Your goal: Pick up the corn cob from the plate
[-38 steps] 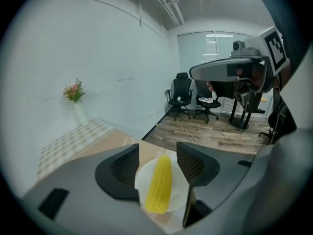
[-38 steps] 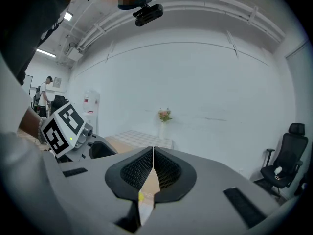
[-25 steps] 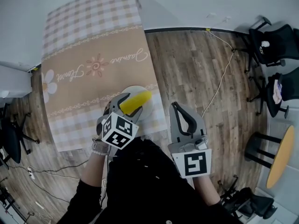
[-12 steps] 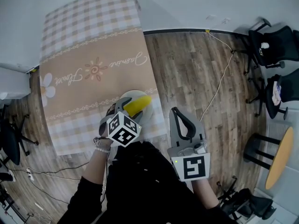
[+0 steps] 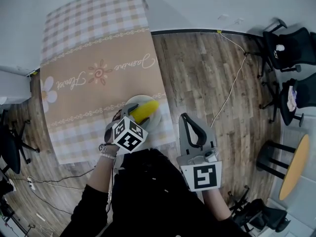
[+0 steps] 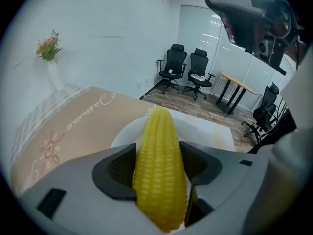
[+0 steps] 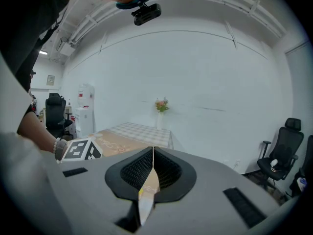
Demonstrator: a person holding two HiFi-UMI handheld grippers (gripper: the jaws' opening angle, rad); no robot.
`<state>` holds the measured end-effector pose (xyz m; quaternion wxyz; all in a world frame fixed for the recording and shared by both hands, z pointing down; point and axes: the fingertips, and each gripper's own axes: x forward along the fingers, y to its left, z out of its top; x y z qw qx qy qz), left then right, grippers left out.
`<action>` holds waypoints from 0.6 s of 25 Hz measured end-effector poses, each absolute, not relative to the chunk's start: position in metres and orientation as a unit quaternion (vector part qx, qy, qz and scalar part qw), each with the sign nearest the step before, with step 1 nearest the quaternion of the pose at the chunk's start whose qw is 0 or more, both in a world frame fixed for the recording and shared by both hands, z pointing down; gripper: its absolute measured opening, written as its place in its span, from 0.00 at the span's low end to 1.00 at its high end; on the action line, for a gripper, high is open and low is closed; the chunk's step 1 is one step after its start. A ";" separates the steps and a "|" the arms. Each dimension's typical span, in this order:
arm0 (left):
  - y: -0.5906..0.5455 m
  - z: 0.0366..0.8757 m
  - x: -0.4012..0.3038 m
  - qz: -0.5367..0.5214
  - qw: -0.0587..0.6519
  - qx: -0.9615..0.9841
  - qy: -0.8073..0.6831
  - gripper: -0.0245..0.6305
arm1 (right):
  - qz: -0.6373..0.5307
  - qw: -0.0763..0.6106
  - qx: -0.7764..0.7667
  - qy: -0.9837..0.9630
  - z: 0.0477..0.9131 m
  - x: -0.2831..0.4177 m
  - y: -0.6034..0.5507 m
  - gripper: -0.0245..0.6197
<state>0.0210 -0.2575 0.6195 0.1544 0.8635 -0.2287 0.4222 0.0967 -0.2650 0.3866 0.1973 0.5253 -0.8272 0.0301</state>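
A yellow corn cob [image 6: 159,165] sits clamped between the two dark pads of my left gripper [image 6: 157,166], its tip pointing away over the white plate [image 6: 208,131]. In the head view the same corn cob [image 5: 144,111] lies across the white plate [image 5: 154,122] at the table's near edge, with my left gripper [image 5: 132,118] shut on its near end. My right gripper [image 5: 192,127] hangs off the table to the right over the wooden floor, its jaws pressed together with nothing between them [image 7: 152,163].
The table [image 5: 94,68] carries a beige checked cloth with a flower print. A vase of flowers [image 6: 50,58] stands at its far end. Office chairs [image 5: 289,46] and a round yellow table [image 5: 295,164] stand to the right; a cable [image 5: 232,83] runs over the floor.
My left gripper with the corn cob has shifted slightly up and left over the plate. The right gripper has barely moved.
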 end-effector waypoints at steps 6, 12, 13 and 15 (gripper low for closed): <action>-0.262 0.618 0.019 0.413 0.163 0.863 -0.243 0.44 | 0.029 0.197 0.521 -0.830 0.387 0.094 -0.267 0.10; -0.264 0.617 0.019 0.403 0.178 0.860 -0.259 0.43 | 0.035 0.197 0.520 -0.830 0.391 0.096 -0.267 0.10; -0.263 0.616 0.020 0.401 0.181 0.860 -0.260 0.43 | 0.036 0.197 0.520 -0.831 0.391 0.096 -0.267 0.10; -0.262 0.613 0.020 0.394 0.187 0.861 -0.262 0.43 | 0.037 0.197 0.519 -0.831 0.391 0.096 -0.266 0.10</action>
